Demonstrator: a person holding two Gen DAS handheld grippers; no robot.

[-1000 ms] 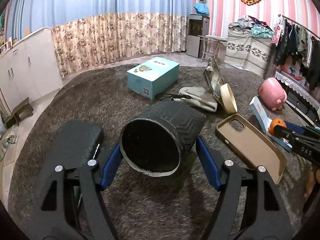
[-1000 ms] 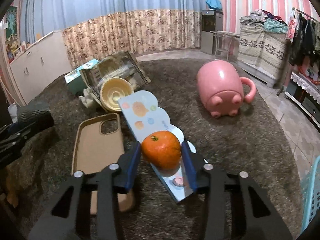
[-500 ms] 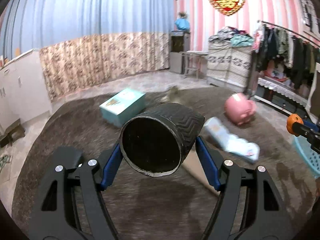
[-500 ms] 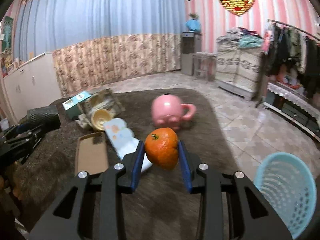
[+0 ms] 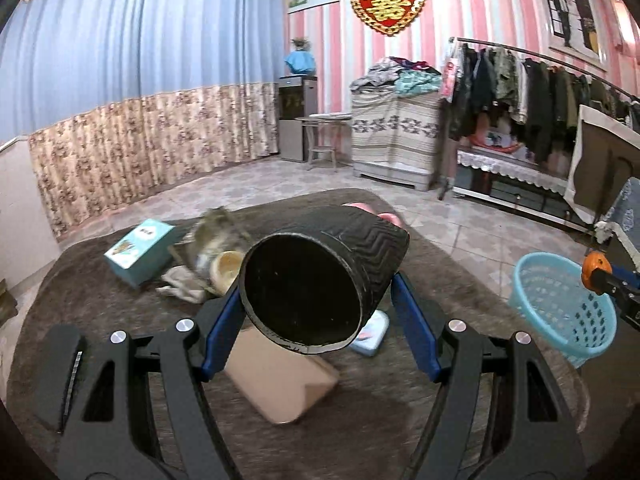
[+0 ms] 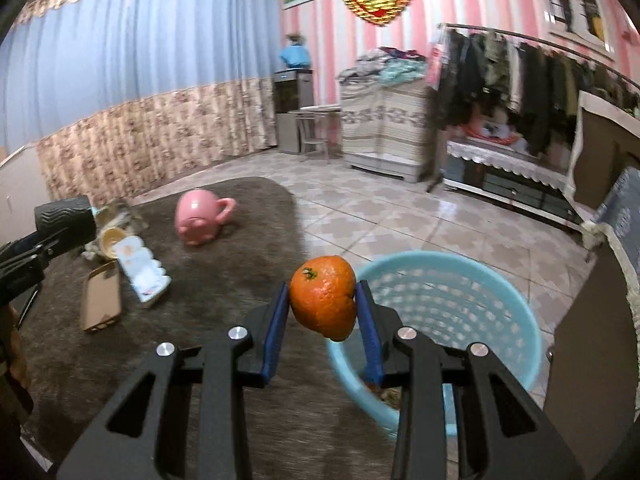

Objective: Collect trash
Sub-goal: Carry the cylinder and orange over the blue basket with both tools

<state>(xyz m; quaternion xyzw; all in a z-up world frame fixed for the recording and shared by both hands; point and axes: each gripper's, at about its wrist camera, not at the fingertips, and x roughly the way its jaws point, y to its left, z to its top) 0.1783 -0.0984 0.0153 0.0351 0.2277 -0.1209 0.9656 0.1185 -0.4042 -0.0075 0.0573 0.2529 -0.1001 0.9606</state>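
**Both claws loaded, basket under the right one**

Left gripper (image 5: 318, 300): clamped on black ribbed cup (image 5: 320, 284), blue pads pressed to its sides, open mouth facing the camera, cup tilted and lifted off the brown rug (image 5: 100, 300). Left of and beyond the claw: teal box (image 5: 140, 250), crumpled cloth (image 5: 180, 286), blurred plastic packaging (image 5: 214, 236), cream bowl (image 5: 228, 264) just beside the cup's left edge. Directly beneath the claw: tan phone case (image 5: 280, 384) flat on the rug. Just under the cup's right rim: pale blue card pack (image 5: 370, 336). Right of the claw, on the tiled floor off the rug: light blue basket (image 5: 560, 312), well apart.

Right gripper (image 6: 322, 314): narrow gap, squeezed on orange (image 6: 323, 296), stem end up-left, fruit in the air. Far left of this claw: left gripper's cup (image 6: 64, 214). Left and below: phone case (image 6: 102, 300), card pack (image 6: 140, 272), cream bowl (image 6: 112, 236). Beyond, left of the claw: pink pig mug (image 6: 200, 218) lying on its side on the rug. Immediately right of and below the claw: basket (image 6: 460, 312), near rim hidden behind the right finger, some debris at the bottom. Orange near the basket's left rim; whether over the opening, cannot tell.
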